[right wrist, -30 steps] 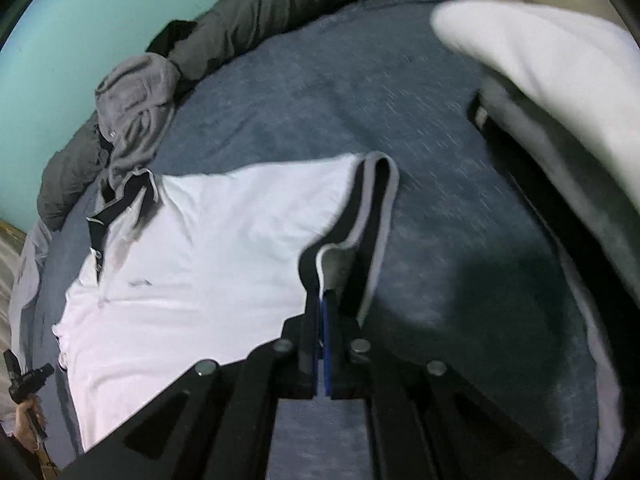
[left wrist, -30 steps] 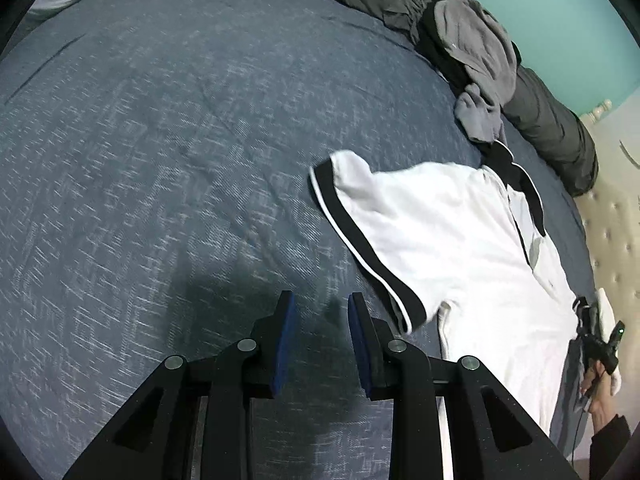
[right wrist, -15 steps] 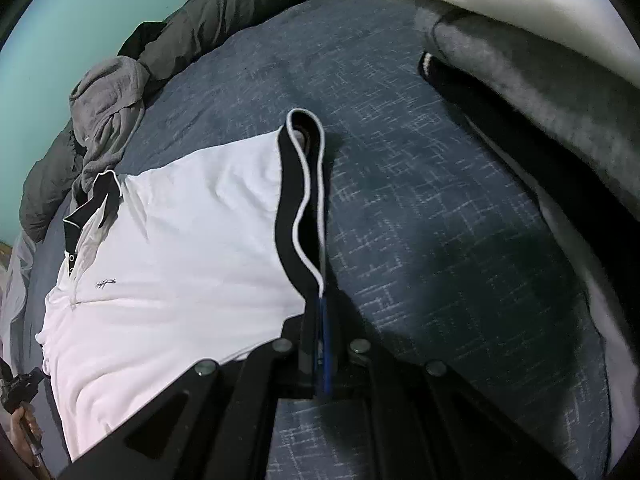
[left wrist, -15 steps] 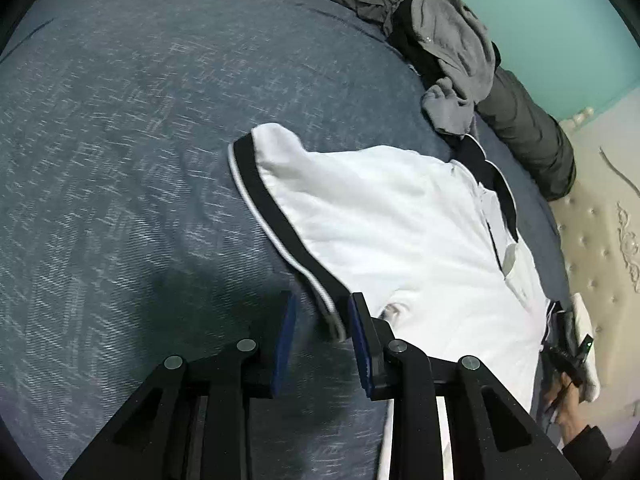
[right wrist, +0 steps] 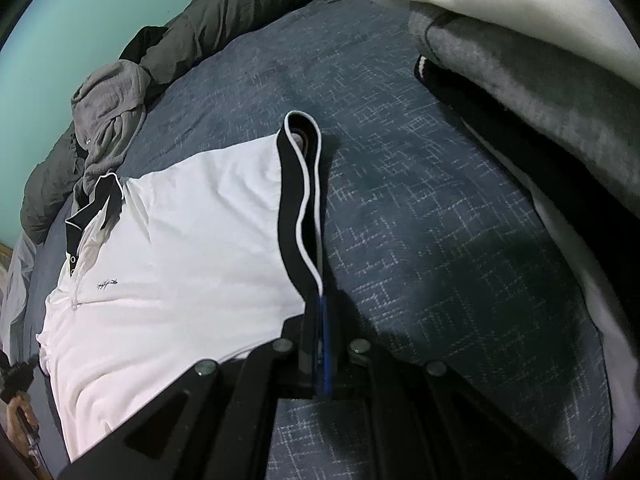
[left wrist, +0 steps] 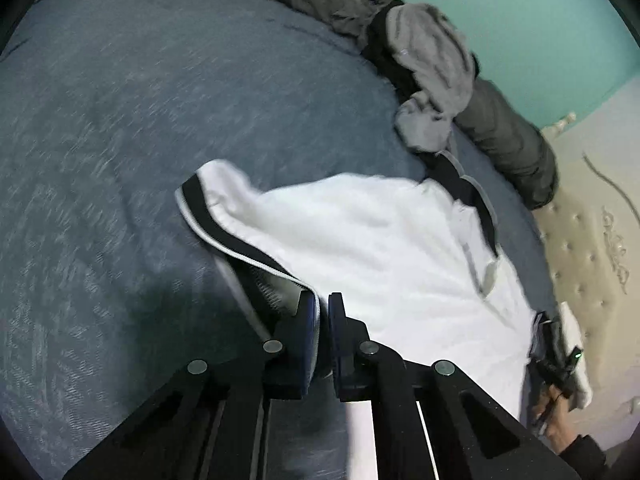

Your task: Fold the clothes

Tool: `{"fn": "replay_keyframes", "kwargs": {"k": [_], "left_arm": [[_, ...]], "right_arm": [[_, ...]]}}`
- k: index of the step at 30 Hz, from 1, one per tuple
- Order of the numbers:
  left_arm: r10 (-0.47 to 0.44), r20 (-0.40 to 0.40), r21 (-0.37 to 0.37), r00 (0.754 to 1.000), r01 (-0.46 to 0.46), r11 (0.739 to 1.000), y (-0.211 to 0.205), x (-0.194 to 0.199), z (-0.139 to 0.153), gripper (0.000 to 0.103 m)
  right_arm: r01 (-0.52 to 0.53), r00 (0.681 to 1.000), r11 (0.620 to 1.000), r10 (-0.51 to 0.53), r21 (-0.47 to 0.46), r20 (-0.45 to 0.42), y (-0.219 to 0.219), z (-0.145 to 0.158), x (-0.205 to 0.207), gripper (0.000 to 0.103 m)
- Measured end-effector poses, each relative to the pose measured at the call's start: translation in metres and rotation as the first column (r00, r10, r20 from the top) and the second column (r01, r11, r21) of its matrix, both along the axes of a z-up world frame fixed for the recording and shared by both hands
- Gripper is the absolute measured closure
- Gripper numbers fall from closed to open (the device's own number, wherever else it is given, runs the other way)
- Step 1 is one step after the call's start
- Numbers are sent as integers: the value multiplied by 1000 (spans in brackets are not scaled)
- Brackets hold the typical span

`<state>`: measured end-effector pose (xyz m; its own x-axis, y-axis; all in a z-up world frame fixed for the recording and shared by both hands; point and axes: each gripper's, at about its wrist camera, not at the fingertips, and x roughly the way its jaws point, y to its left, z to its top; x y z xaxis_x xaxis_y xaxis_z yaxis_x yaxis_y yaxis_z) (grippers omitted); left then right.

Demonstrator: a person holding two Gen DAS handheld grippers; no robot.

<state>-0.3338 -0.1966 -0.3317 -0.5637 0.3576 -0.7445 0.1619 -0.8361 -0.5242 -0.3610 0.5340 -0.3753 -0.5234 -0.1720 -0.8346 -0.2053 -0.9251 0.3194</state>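
- Shirt (left wrist: 384, 248): white polo with black collar and black, white-piped sleeve cuffs. Lies front up on the blue-grey bedspread (left wrist: 120, 120), collar toward the far edge of the bed.
- Left gripper (left wrist: 323, 308): jaws closing, the cuff of one sleeve between the blue pads. Cloth fills the narrow gap and looks pinched. The sleeve rises off the bedspread from there and droops back to the shirt body.
- Right gripper (right wrist: 320, 304): jaws fully together on the end of the other sleeve cuff (right wrist: 300, 200). The black band runs straight away from the tips, folded over at its far end, resting on the bedspread beside the white body.
- In the right wrist view a small dark script logo sits on the chest, with two collar snaps near the open placket.
- Grey garment (left wrist: 432, 80): crumpled, just beyond the collar, leaning on a dark quilted roll (left wrist: 508, 132) along the far edge.
- Teal wall (left wrist: 540, 20) behind the roll; cream tufted headboard (left wrist: 592, 232) at the side.
- Right wrist view, upper right: stacked clothes (right wrist: 540, 80), white over grey over black, close to the camera.
- Left wrist view, lower right: a person's hand (left wrist: 554, 404) on the other handle. View slightly blurred.
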Motion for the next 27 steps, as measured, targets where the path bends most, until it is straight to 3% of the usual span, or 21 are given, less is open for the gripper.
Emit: {"fn": "replay_keyframes", "kwargs": {"k": [4,11,14,18,20,21,27], "left_arm": [[10,10,-7,1000,-10,1000,4,-10,1,97],[59,95,5,994,-60,998,-9,4,-22,94],[81,123,3,989,-82,997,-15,13,-32,84],[122,77,-13,990,-121,993,-28,20,-27,81],[159,34,-35,987,-158,987,-37,21,-20,64],[180,13,-44,984,-179,983,-42,21,-16,61],[236,3,-83,972,-235,968,-66,-9,-19,58]], "right_arm": [[2,1000,1000,-2,-5,6,3,0,0,102],[-3,1000,1000,3,-6,10,5,0,-4,102],[-7,1000,1000,7,-4,12,2,0,-8,102],[-25,1000,1000,25,5,17,1,1,-8,102],[-37,999,999,36,10,17,0,2,-8,102],[-40,999,999,39,12,15,1,3,-8,102],[-48,999,999,48,14,13,5,0,-6,102]]}}
